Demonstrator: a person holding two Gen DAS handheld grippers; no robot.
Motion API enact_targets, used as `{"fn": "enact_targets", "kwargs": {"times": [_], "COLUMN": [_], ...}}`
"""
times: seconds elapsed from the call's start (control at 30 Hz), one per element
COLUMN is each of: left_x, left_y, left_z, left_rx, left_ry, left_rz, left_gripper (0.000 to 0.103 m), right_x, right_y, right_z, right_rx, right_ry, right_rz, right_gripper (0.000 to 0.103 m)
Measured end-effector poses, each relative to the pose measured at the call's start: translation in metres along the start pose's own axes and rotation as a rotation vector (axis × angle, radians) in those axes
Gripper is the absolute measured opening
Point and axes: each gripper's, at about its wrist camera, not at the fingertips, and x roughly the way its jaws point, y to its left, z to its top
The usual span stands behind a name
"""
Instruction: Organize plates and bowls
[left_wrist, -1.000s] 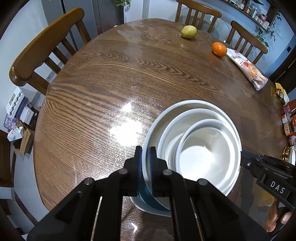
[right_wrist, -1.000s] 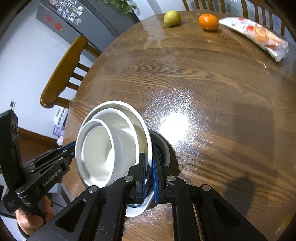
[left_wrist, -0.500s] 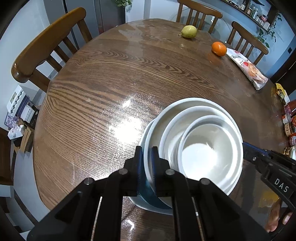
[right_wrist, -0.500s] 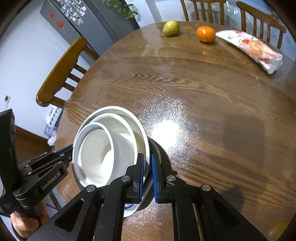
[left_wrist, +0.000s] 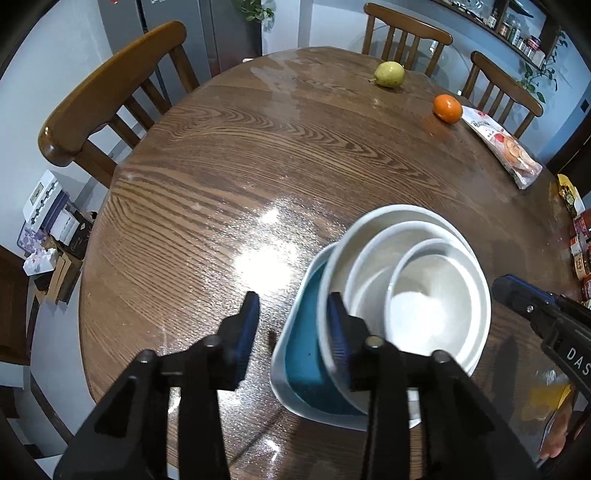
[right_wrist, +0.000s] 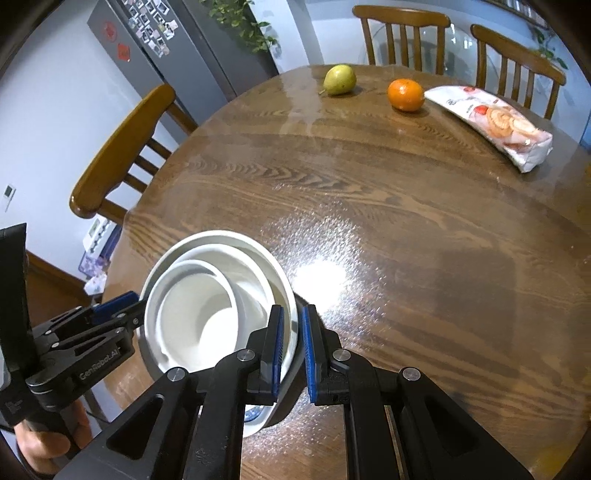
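Three nested white bowls (left_wrist: 424, 295) sit on a blue plate with a white rim (left_wrist: 306, 354) near the front edge of the round wooden table (left_wrist: 258, 166). My left gripper (left_wrist: 291, 325) is open; its right finger is inside the outer bowl's rim, its left finger over bare table. My right gripper (right_wrist: 291, 350) is shut on the far rim of the outer bowl (right_wrist: 284, 288). The left gripper also shows in the right wrist view (right_wrist: 110, 314) at the stack's left side.
A pear (left_wrist: 388, 74), an orange (left_wrist: 447, 108) and a packet of biscuits (left_wrist: 504, 146) lie at the table's far side. Wooden chairs (left_wrist: 107, 107) stand around it. Jars (left_wrist: 580, 251) crowd the right edge.
My left gripper has opened and let go of the bowl rim and plate. Both cameras have pulled back a little. The right gripper stays shut on the rim.
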Motion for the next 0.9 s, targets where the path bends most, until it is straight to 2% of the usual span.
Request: {"fn": "enact_targets", "kwargs": {"times": [0.03, 0.13, 0.27, 0.33, 0.5, 0.6, 0.67, 0.77, 0.9], "left_x": [-0.002, -0.012, -0.025, -0.030, -0.039, -0.044, -0.045, -0.049, -0.057], "left_y": [0.001, 0.005, 0.008, 0.007, 0.001, 0.000, 0.000, 0.000, -0.002], "left_z": [0.000, 0.002, 0.005, 0.005, 0.003, 0.001, -0.001, -0.004, -0.008], "left_rx": [0.001, -0.007, -0.010, -0.010, 0.000, -0.003, -0.008, -0.017, -0.021], "left_ry": [-0.012, -0.056, -0.111, -0.130, -0.159, -0.169, -0.162, -0.174, -0.187], "left_rz": [0.013, 0.022, 0.031, 0.030, 0.021, 0.008, 0.001, -0.002, 0.002], "left_gripper": [0.041, 0.059, 0.068, 0.069, 0.070, 0.070, 0.078, 0.081, 0.082], "right_x": [0.000, -0.003, -0.009, -0.011, -0.022, -0.027, -0.030, -0.035, -0.040], "right_y": [0.000, -0.001, 0.001, 0.002, 0.003, 0.005, 0.008, 0.012, 0.013], "right_z": [0.000, 0.000, -0.001, -0.002, -0.007, -0.013, -0.017, -0.024, -0.032], "right_rx": [0.001, 0.012, 0.010, 0.005, -0.002, -0.033, -0.058, -0.100, -0.129], "right_ry": [-0.002, -0.018, -0.041, -0.046, -0.068, -0.061, -0.059, -0.069, -0.079], "right_rz": [0.001, 0.016, 0.033, 0.037, 0.052, 0.053, 0.051, 0.041, 0.046], "right_gripper": [0.010, 0.010, 0.012, 0.018, 0.048, 0.056, 0.058, 0.070, 0.077]}}
